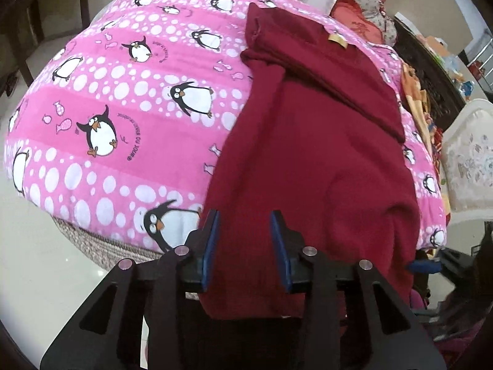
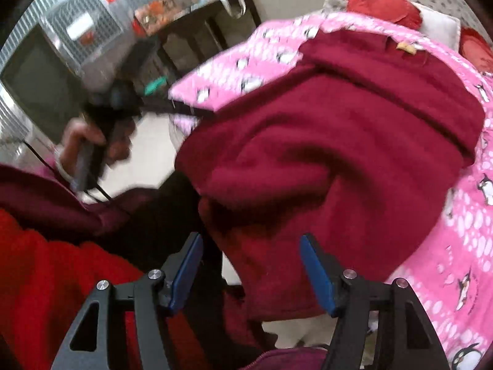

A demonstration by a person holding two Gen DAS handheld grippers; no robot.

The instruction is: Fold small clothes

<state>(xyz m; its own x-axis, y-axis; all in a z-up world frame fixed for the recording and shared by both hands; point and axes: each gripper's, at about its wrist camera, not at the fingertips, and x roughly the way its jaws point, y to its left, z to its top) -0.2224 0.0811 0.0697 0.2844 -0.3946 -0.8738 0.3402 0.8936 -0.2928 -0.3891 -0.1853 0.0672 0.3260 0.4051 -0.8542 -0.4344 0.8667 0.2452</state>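
From the left wrist camera, the dark red garment (image 1: 311, 141) lies on the pink penguin-print quilt (image 1: 123, 98), toward its right side, with its lower edge hanging over the near edge of the quilt. An upper part is folded across the top, and a small tan label (image 1: 337, 39) sits on that fold. The left gripper (image 1: 245, 219) hovers over the lower edge, its 2 blue pads (image 1: 212, 237) parted with red cloth showing between them; the pads do not appear to press on it. Red cushions (image 1: 354, 12) and a flowered pillow lie beyond the quilt. From the right wrist camera, which is blurred, the same garment (image 2: 323, 160) looks bunched and rumpled on the quilt (image 2: 446, 246). The right gripper (image 2: 251, 242) stands wide, blue pads (image 2: 317, 271) well apart, cloth seen in the gap but not pinched. At left a hand (image 2: 89, 145) grips the handle of the other gripper, above a bright red sleeve (image 2: 46, 277).
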